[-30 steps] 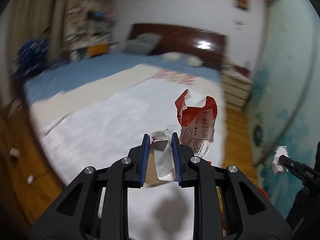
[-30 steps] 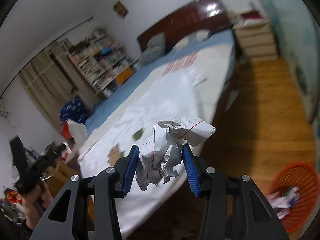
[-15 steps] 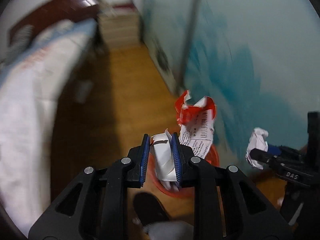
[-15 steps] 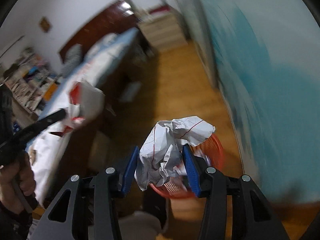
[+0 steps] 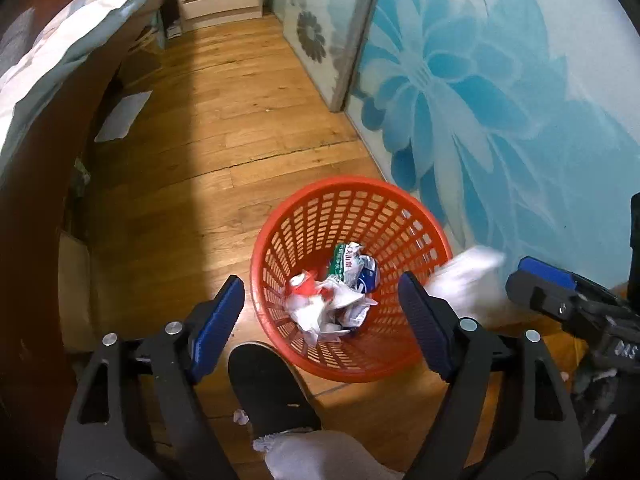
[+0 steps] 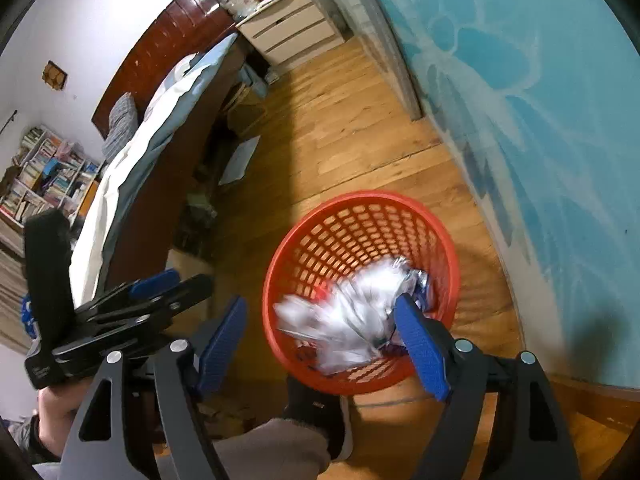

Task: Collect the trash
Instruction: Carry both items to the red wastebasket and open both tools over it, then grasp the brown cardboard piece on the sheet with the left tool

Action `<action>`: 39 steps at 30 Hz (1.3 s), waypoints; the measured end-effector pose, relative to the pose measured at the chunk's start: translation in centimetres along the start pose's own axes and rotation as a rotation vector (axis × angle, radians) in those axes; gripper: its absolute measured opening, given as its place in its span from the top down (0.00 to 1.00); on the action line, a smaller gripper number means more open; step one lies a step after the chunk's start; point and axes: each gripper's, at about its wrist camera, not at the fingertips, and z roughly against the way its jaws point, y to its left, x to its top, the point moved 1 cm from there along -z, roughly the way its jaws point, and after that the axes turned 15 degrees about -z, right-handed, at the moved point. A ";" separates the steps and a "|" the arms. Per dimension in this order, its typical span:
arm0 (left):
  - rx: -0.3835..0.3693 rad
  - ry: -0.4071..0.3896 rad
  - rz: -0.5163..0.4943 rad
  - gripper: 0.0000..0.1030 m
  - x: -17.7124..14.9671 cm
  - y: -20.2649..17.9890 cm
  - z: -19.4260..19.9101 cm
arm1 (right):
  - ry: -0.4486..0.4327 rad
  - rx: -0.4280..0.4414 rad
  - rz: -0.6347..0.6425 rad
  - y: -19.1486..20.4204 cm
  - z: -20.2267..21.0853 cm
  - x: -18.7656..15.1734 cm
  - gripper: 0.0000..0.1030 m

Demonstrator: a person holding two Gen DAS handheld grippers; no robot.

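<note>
An orange mesh basket (image 5: 404, 200) stands on the wood floor by the blue floral panel, with crumpled wrappers (image 5: 332, 300) heaped in its bottom. My left gripper (image 5: 320, 304) hangs over its near rim, its jaws opening wide with nothing between them. The red and white wrapper (image 5: 308, 286) lies in the heap. In the right wrist view my right gripper (image 6: 320, 320) is also above the basket (image 6: 360, 200), its jaws opening. The crumpled white paper (image 6: 352, 312) is a blur dropping from between them, still against the right finger.
A person's black shoe (image 5: 268, 384) stands just in front of the basket. The bed (image 6: 132, 168) with its dark wood frame runs along the left, a white drawer unit (image 6: 292, 32) behind it. A white sheet (image 5: 120, 116) lies on the floor beside the bed.
Both grippers swung from over the bed down to the orange basket. Both jaws went from shut on trash to wide apart; the wrapper is out of the left, the paper falling from the right.
</note>
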 end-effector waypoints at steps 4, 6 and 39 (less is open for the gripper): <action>0.051 -0.061 0.037 0.23 -1.5 1.5 4.3 | -0.026 0.014 0.000 1.0 1.1 0.0 0.26; 0.098 -0.091 0.072 0.23 -2.7 2.9 7.3 | -0.032 0.027 0.001 1.5 2.0 -0.4 0.26; 0.362 -0.281 0.721 0.16 -24.4 34.0 27.1 | -0.012 0.250 0.622 41.3 8.3 -20.0 0.26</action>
